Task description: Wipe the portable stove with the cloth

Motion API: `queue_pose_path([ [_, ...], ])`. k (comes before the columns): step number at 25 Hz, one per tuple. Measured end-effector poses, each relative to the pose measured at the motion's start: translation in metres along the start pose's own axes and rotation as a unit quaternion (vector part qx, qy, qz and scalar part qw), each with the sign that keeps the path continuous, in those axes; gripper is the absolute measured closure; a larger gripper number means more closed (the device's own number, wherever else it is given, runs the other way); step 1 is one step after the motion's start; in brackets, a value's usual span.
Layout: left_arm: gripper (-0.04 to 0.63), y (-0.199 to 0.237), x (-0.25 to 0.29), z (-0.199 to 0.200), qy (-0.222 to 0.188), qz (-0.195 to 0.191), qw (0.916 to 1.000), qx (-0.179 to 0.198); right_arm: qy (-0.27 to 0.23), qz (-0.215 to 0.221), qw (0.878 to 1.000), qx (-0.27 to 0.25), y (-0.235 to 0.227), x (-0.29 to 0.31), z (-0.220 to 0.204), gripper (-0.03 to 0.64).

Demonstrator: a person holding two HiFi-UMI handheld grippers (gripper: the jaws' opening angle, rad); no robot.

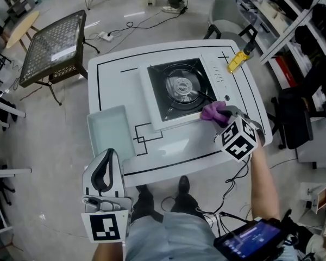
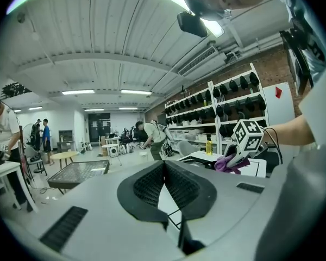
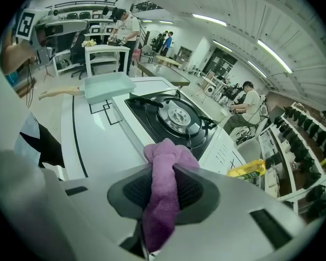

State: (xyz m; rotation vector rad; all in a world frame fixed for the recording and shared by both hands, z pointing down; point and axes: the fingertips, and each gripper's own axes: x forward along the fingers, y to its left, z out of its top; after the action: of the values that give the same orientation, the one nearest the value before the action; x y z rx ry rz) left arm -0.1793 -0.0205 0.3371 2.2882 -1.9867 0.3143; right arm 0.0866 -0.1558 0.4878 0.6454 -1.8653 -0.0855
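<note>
The portable stove (image 1: 179, 88) is seen on the white table (image 1: 244, 91), a little toward 12 o'clock of the table's middle, with its round burner (image 1: 180, 86) bare. The purple cloth (image 1: 213, 112) is held at the stove's 4 o'clock corner, over the rim where the black top meets the white casing; whether it presses on the surface cannot be told. The right tongs (image 1: 221, 115) are closed tightly on the cloth (image 3: 164, 189). In the right gripper view the fabric is pinched between the two dark pads (image 3: 193, 192) and bunched into a knot beyond the tips.

The left tongs (image 1: 107, 155) are held off the table's near edge, at 7 o'clock of the stove. Their jaws are brought together at the tips with nothing between them, as shown in the left gripper view (image 2: 164, 165).

A pale green tray (image 1: 111, 129) is set at 8 o'clock of the stove, well apart from the cloth. A yellow bottle (image 1: 237, 61) is laid at 2 o'clock, near the table's edge.
</note>
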Motion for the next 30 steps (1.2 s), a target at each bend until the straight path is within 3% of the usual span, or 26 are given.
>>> queue_pose_path([
  [30, 0.577, 0.110, -0.053, 0.001, -0.021, 0.015, 0.9996, -0.012, -0.015, 0.032, 0.999, -0.034, 0.095, 0.009, 0.127, 0.511],
])
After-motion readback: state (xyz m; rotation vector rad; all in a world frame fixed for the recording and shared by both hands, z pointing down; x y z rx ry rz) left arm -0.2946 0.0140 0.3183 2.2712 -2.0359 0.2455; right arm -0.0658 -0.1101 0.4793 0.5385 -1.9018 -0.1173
